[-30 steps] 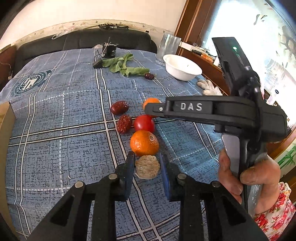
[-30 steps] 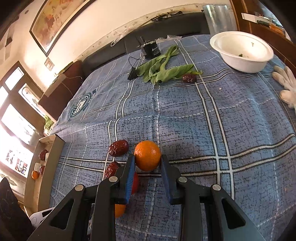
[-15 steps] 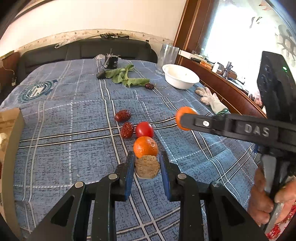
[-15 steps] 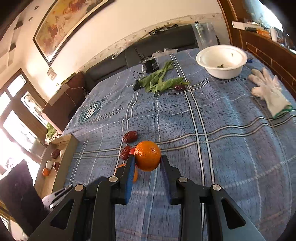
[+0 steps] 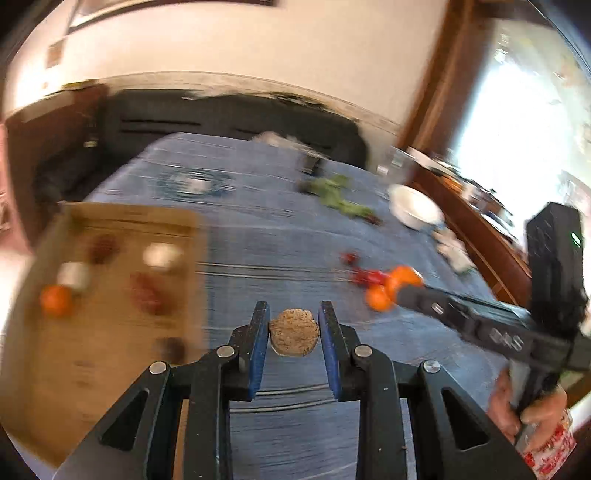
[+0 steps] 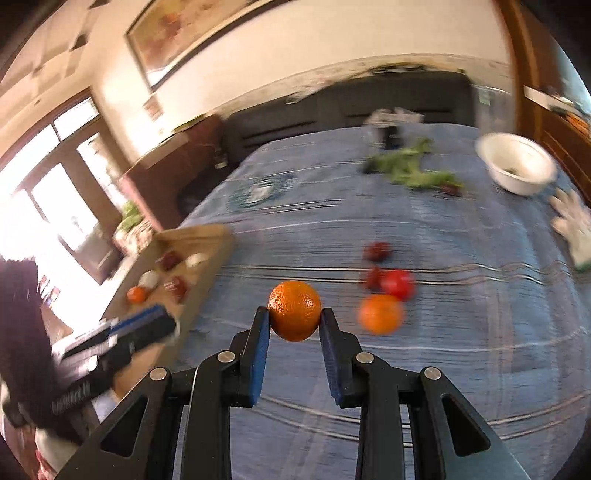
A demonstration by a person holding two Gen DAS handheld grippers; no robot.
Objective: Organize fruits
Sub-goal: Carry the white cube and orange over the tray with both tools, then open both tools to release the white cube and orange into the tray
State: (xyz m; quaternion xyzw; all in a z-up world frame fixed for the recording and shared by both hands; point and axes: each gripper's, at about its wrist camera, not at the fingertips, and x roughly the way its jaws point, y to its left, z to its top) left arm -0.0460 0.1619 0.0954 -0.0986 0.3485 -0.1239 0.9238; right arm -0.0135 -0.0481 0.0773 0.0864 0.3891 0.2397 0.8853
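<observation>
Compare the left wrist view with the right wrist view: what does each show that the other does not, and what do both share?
Only the left wrist view shows the walnut gripped in the left gripper, and the person's hand holding the right gripper's handle.

Only the right wrist view shows the framed picture on the wall, the bright window, and the white glove.

Both show the held orange in the right gripper, the loose orange, the tomato, the cardboard box, the white bowl, the green leaves and the blue cloth.
</observation>
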